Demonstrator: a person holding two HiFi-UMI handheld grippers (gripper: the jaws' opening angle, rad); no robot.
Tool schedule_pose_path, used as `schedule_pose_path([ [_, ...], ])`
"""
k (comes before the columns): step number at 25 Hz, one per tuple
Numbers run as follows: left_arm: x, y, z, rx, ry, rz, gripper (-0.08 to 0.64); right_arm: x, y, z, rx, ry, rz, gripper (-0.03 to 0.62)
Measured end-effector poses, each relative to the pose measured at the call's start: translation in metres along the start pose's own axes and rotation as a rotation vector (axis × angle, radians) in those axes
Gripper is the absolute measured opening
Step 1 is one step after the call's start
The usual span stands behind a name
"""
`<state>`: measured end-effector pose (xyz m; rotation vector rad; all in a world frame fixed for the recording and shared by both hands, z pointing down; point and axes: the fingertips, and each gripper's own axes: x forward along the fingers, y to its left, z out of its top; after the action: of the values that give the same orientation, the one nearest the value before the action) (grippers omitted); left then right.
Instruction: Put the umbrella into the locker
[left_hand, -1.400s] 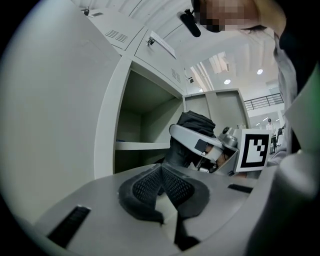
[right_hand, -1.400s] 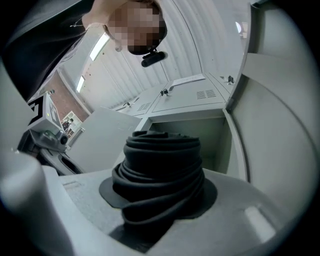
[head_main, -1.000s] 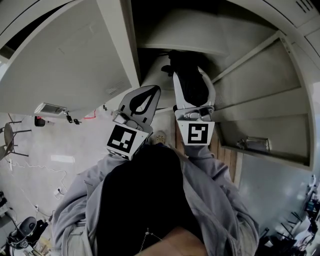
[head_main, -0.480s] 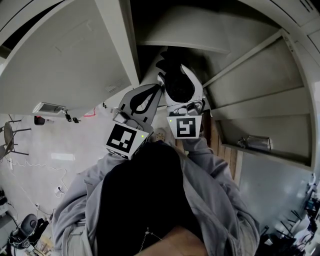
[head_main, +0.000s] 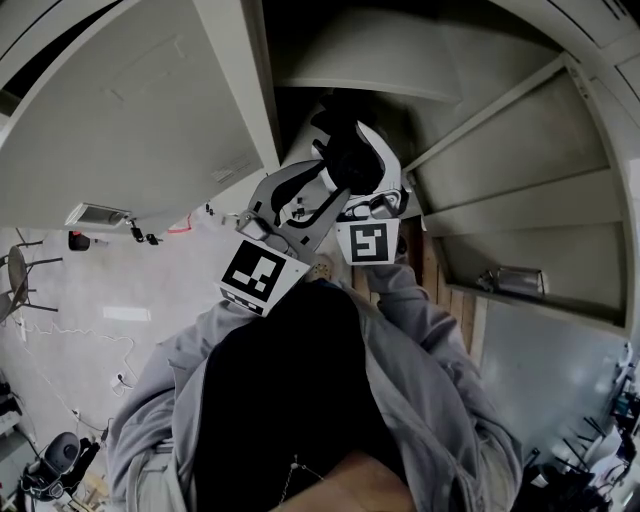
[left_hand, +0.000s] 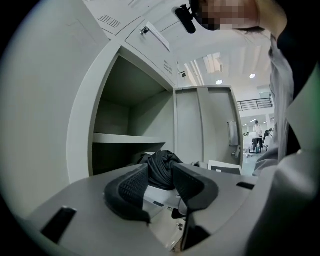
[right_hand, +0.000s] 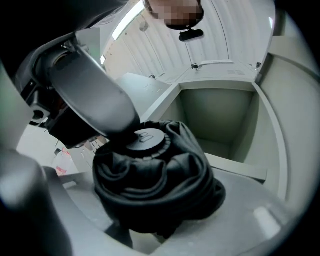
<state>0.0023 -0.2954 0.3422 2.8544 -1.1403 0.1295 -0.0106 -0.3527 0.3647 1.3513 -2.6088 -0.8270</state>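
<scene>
Right claw (head_main: 356, 150): clenched on the folded black umbrella (right_hand: 160, 185). The bundle fills the gap between my jaws and the fabric bulges out on both sides. Nothing else bears it, so this grip is what keeps it up. These jaws have just been opening a little with the umbrella between them. Judgement: I am easing the squeeze, not dropping it, since the fabric is packed against both jaws.

Left claw (left_hand: 160, 175): released. Its jaws have just been opening and stand wide, with nothing pressed between the pads (left_hand: 131, 187). It sits just beside the right claw, and one grey finger lies up against the umbrella's round end cap (right_hand: 145, 139). I cannot tell whether it truly touches. Judgement: it is placed there to steady the bundle or to take a second hold.

Umbrella position: in the air in front of the locker (left_hand: 82, 125), not yet inside the open compartment (right_hand: 215, 115).

Beyond: the locker door (head_main: 120, 110) is swung aside to my left, which leaves the mouth open to both claws. A shelf (left_hand: 127, 138) crosses the compartment, and the bundle shows just below its edge in the left gripper view. Judgement: I hold the umbrella near that level so it can go straight in. I cannot tell whether onto the shelf or under it.
</scene>
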Motion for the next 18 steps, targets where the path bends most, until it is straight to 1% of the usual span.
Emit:
schedule_pose_path([
  [2,0.005,0.002,0.000,0.019,0.009,0.006,0.149,0.001,-0.002,-0.003,0.010,0.010,-0.006,0.253],
  [4,0.010,0.003,0.001,0.030,0.006,0.014,0.144,0.001,-0.003,-0.008,0.017,0.035,-0.004,0.286],
  [7,0.017,0.003,-0.001,0.021,0.007,0.006,0.107,-0.004,0.001,-0.017,0.024,0.084,0.008,0.341],
  [9,0.023,0.002,-0.007,0.018,0.017,0.002,0.091,-0.010,0.003,-0.023,0.048,0.110,0.006,0.371],
  [10,0.026,0.003,-0.012,0.018,0.028,0.005,0.070,-0.014,0.005,-0.027,0.059,0.127,0.005,0.374],
  [11,0.030,0.004,-0.018,0.016,0.044,0.006,0.063,-0.018,0.007,-0.032,0.062,0.148,0.007,0.374],
  [14,0.044,0.009,-0.048,0.008,0.114,0.005,0.060,-0.031,0.017,-0.048,0.061,0.212,0.025,0.374],
  [16,0.053,0.012,-0.071,-0.014,0.165,0.001,0.058,-0.038,0.024,-0.059,0.078,0.254,0.033,0.374],
  [18,0.059,0.015,-0.086,-0.042,0.188,-0.005,0.055,-0.047,0.027,-0.066,0.079,0.287,0.036,0.374],
])
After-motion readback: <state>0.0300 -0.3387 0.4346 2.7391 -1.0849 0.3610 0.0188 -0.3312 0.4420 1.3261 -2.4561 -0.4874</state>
